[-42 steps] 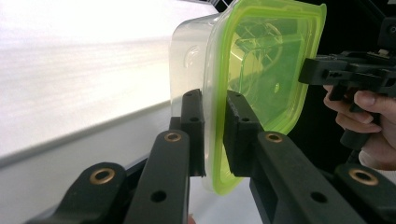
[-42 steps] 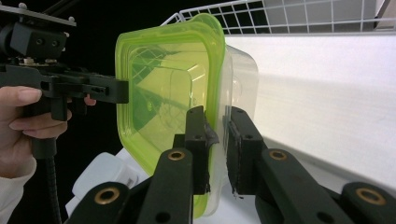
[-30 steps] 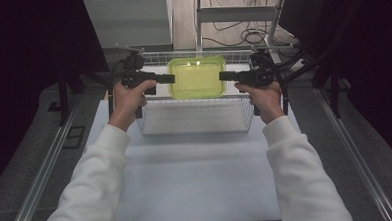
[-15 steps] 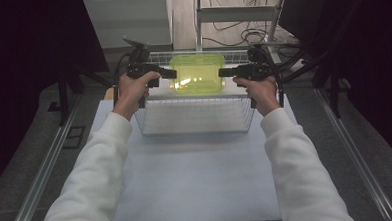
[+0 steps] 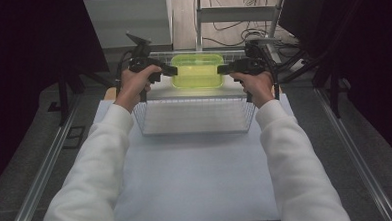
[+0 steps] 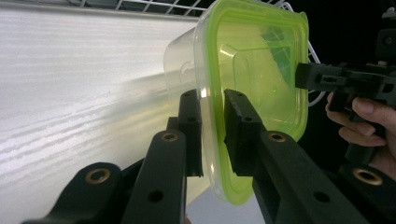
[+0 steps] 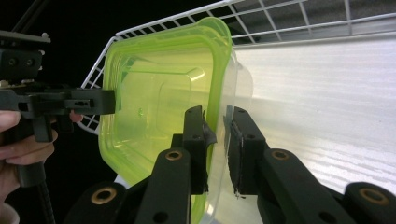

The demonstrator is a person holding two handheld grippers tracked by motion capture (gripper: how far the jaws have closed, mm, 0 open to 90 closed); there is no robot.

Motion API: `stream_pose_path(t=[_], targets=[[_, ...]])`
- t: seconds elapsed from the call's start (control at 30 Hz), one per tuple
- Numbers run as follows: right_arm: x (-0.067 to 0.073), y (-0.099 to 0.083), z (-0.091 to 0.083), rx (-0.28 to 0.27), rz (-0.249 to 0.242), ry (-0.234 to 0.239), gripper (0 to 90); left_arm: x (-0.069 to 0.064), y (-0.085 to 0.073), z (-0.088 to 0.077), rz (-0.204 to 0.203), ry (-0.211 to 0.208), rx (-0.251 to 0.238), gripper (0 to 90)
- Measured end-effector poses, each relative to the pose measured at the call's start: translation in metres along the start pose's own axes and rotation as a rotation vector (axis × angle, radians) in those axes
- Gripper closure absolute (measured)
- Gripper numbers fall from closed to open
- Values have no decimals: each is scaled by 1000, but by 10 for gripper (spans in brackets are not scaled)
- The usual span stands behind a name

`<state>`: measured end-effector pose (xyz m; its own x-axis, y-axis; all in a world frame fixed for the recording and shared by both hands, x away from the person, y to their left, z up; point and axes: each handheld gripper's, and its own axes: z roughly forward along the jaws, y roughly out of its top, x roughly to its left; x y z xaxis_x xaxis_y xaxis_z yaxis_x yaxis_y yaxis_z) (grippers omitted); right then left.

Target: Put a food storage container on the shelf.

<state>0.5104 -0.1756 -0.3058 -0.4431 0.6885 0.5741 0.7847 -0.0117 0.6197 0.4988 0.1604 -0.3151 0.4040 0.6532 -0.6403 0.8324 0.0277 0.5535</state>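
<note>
At about ten o'clock from the table's middle in the high view, the left gripper [image 5: 170,71] points inward toward the centre, held in the person's left hand [image 5: 133,85]. Its jaws have just been easing a little wider, yet the left gripper view shows them clamped on the left rim of the container [image 6: 243,88], one pad on each side of the green lid's edge (the clear tub hangs to the left of the lid there).

At twelve o'clock the container [image 5: 198,70], a clear tub with a yellow-green lid, hangs level between the two tools, above the far edge of the wire basket [image 5: 194,121], which stands on the white table [image 5: 197,175].

At about two o'clock the right gripper [image 5: 223,68] faces the left one, carried by the right hand [image 5: 257,85]. Its jaws too have just been opening slightly; the right gripper view shows them gripping the container's [image 7: 163,102] opposite rim, with the basket's wires behind.
</note>
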Motion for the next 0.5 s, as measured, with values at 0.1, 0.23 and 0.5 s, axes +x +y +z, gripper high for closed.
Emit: stream_pose_path(t=[0.1,0.23,0.5], targets=[[-4,4,3,10,44,3,766,7,4,5,-52,-20,-2,771],[-9,6,8,15,89,3,749,12,7,10,-91,-26,-8,762],[-14,6,13,6,128,8,725,19,6,14,-86,-48,-24,733]])
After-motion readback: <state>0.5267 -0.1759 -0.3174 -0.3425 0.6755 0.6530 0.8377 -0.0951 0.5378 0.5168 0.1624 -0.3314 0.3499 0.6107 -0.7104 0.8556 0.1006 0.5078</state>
